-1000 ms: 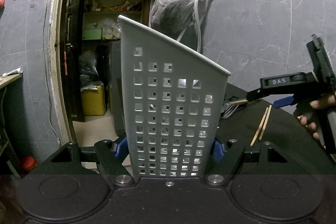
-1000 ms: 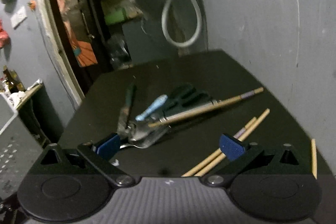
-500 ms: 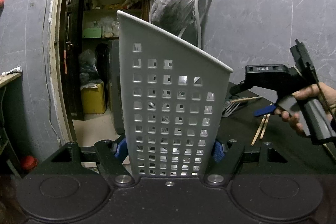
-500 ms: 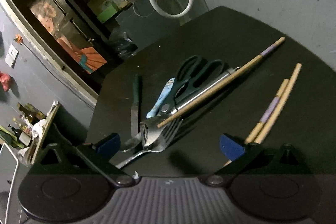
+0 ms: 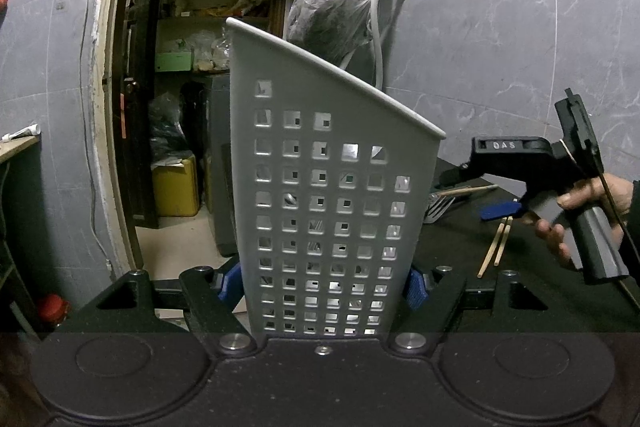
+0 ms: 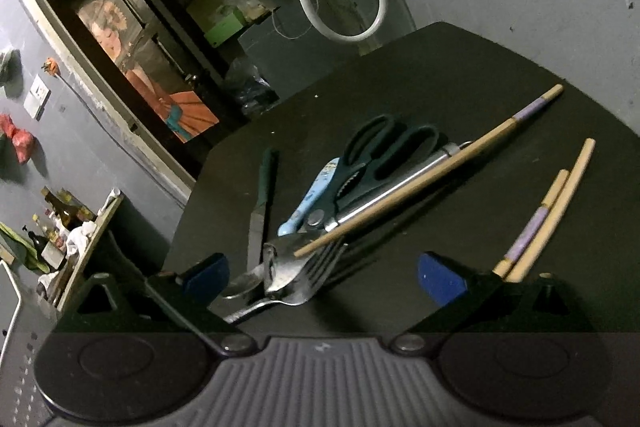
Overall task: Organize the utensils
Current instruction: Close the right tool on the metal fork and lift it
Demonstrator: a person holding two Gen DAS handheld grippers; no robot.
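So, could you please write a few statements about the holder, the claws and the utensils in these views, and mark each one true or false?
1. The left claw is clamped on the grey perforated holder. True.
2. The right claw is holding a chopstick. False: its jaws are open and empty, just above the fork.
3. The scissors have dark handles. True.
4. All the chopsticks are already in the holder. False: one long chopstick lies across the pile and a pair of chopsticks lies on the black table.
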